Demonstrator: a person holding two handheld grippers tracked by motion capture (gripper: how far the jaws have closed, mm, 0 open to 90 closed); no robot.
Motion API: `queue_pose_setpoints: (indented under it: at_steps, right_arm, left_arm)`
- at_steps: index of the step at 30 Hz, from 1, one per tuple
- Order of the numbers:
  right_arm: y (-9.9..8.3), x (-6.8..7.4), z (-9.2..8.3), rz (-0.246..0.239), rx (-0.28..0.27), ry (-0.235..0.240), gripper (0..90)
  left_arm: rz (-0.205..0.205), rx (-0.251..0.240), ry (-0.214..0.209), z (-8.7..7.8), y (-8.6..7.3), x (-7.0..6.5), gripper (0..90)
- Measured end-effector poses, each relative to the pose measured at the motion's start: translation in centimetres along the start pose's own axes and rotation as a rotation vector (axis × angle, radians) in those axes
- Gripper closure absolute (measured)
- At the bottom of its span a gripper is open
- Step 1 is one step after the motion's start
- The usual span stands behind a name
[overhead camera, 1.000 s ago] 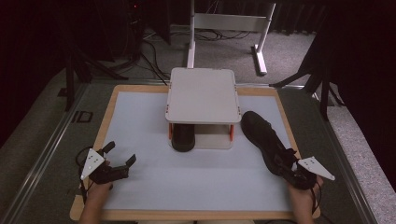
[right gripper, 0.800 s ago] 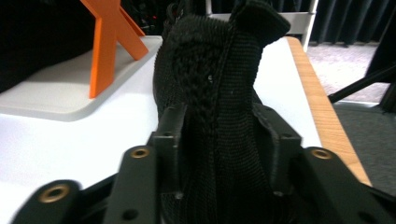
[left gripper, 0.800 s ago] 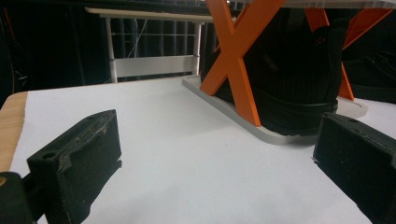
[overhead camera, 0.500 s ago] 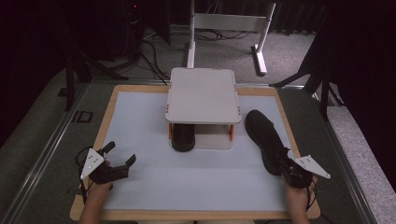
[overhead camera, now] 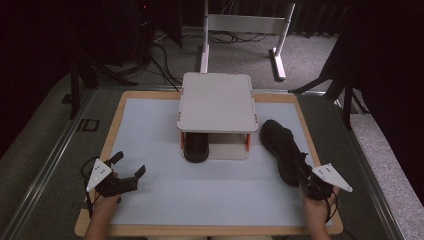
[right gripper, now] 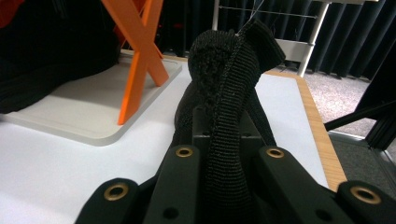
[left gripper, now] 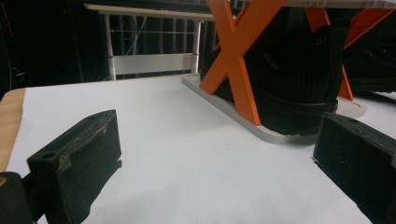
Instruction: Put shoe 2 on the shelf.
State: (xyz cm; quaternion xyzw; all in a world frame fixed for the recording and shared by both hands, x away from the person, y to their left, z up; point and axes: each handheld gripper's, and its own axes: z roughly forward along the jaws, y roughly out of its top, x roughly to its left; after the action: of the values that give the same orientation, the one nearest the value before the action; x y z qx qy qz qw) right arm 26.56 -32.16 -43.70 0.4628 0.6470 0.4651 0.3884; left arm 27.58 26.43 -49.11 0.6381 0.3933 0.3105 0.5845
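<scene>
- Right now the right gripper [overhead camera: 306, 176], at the lower right of the high view, has its jaws clamped on the woven heel strap [right gripper: 232, 116] of a black shoe [overhead camera: 281, 148]; the strap is coarse ribbed webbing, and the shoe's upper is a knitted mesh.
- Lower left of the high view, the left gripper [overhead camera: 127, 169] sits with its jaws spread wide and nothing between them; its pads [left gripper: 83, 158] are scuffed black blocks.
- At the centre stands a small white shelf [overhead camera: 217, 100] with rounded corners on orange X-shaped legs [left gripper: 236, 60], a second black shoe [overhead camera: 196, 146] tucked under it.
- Everything rests on a matte white sheet over a wood-edged table [overhead camera: 112, 129]; grey carpet, cables and dark curtains lie beyond.
- Compared with a second ago, the held shoe has slid toward the lower right of the frame, away from the shelf; the left gripper has not moved.
</scene>
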Motion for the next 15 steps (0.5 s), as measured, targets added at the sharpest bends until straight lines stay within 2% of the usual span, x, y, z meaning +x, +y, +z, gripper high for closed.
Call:
queue_pose_setpoints:
  at_steps: [7, 15]
  right_arm:
    - [0.6, 1.2, -1.4, -0.002, -0.019, 0.000, 83.8]
    - [1.3, 2.9, -4.2, -0.003, -0.056, 0.017, 83.8]
  left_arm:
    - [0.002, 0.004, 0.004, 0.0, 0.0, 0.0, 1.2]
    - [0.004, 0.003, 0.004, 0.0, 0.0, -0.1, 1.2]
